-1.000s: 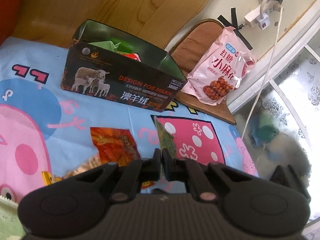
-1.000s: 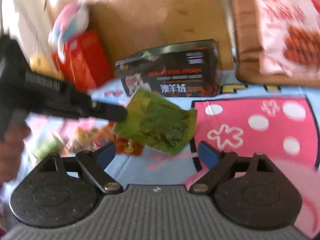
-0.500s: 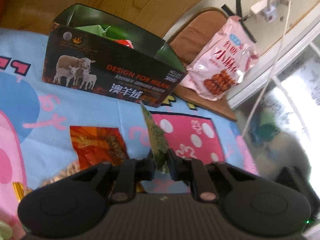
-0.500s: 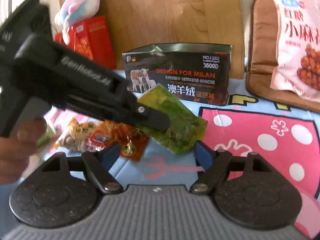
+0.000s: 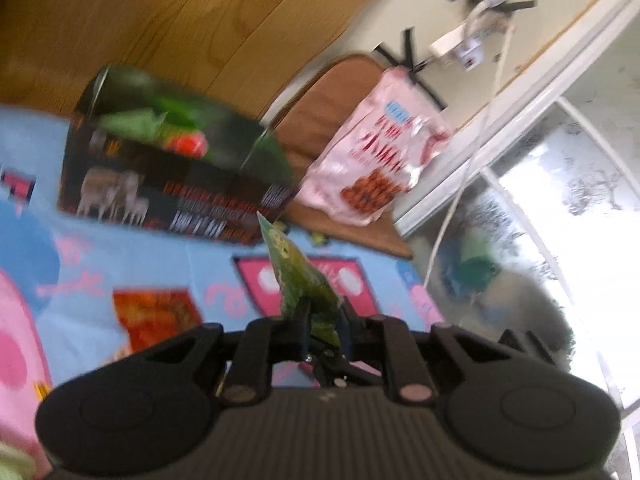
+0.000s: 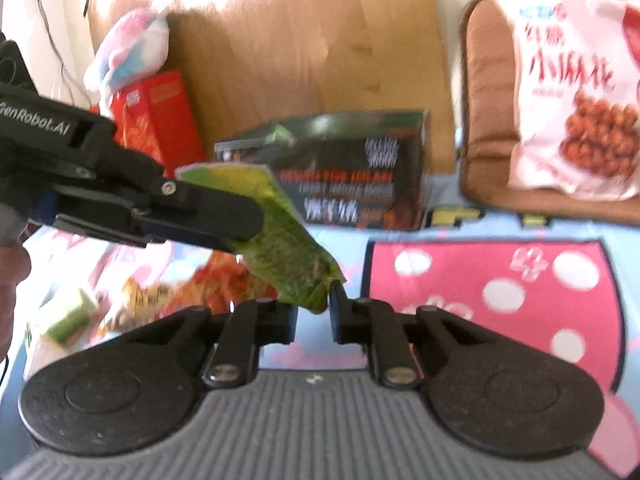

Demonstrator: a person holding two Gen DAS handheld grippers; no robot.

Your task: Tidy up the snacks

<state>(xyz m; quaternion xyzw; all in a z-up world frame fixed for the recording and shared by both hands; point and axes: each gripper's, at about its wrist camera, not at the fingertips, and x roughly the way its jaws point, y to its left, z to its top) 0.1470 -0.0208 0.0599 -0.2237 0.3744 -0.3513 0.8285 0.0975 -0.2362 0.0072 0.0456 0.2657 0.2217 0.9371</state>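
My left gripper (image 5: pixel 320 320) is shut on a green snack packet (image 5: pixel 298 276) and holds it above the cartoon blanket; both show in the right wrist view, gripper (image 6: pixel 240 220) and packet (image 6: pixel 280 248). My right gripper (image 6: pixel 314 312) has its jaws narrowed around the packet's lower corner; whether they pinch it I cannot tell. The dark open box (image 5: pixel 172 176) with sheep print holds green and red packets, and stands behind (image 6: pixel 344 184). An orange-red snack packet (image 5: pixel 154 312) lies on the blanket.
A pink bag of twisted snacks (image 5: pixel 376 164) leans on a brown cushion (image 5: pixel 320 100) right of the box. A red box (image 6: pixel 156 120) and plush toy (image 6: pixel 128 48) stand at the left. More packets (image 6: pixel 80 312) lie on the blanket. A wooden headboard stands behind.
My left gripper has lifted the green packet up and toward the box. My right gripper has closed from wide open to a narrow gap at the packet's lower corner.
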